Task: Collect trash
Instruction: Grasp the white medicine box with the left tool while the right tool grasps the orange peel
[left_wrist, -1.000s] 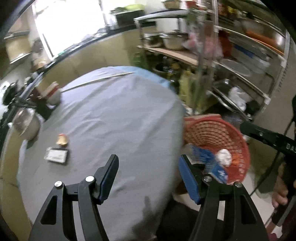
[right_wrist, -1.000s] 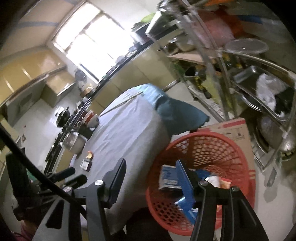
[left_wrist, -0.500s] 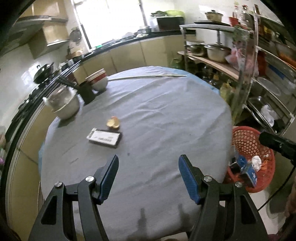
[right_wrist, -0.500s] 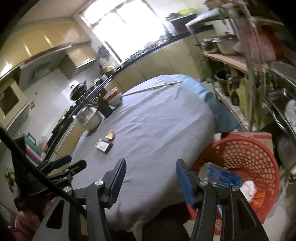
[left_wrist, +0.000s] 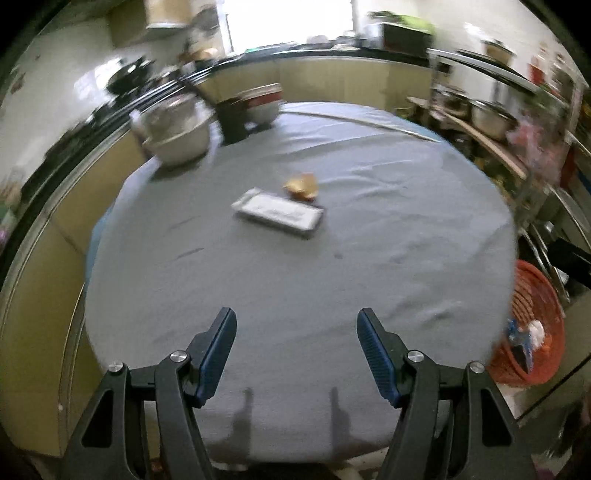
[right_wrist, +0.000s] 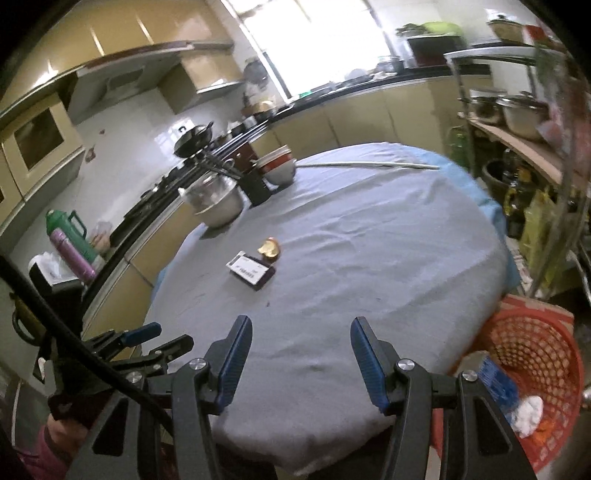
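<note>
A flat dark box with a white label (left_wrist: 279, 212) (right_wrist: 252, 272) lies mid-table on the grey cloth, with a small crumpled yellow scrap (left_wrist: 302, 184) (right_wrist: 269, 249) just behind it. A red mesh basket (left_wrist: 532, 332) (right_wrist: 535, 365) stands on the floor to the table's right, holding a blue packet and a white wad. My left gripper (left_wrist: 295, 347) is open and empty over the table's near edge. My right gripper (right_wrist: 301, 354) is open and empty over the near edge too. The left gripper also shows in the right wrist view (right_wrist: 155, 338), at lower left.
A steel pot (right_wrist: 216, 201), a dark holder (right_wrist: 255, 184) and stacked bowls (right_wrist: 277, 166) stand at the table's far left. A long thin rod (right_wrist: 369, 165) lies across the far edge. A metal rack with pots (right_wrist: 517, 110) stands at the right, kitchen counters behind.
Both grippers have swung left from above the red basket to face the table. The box and the scrap now lie ahead of both. Jaws stayed open.
</note>
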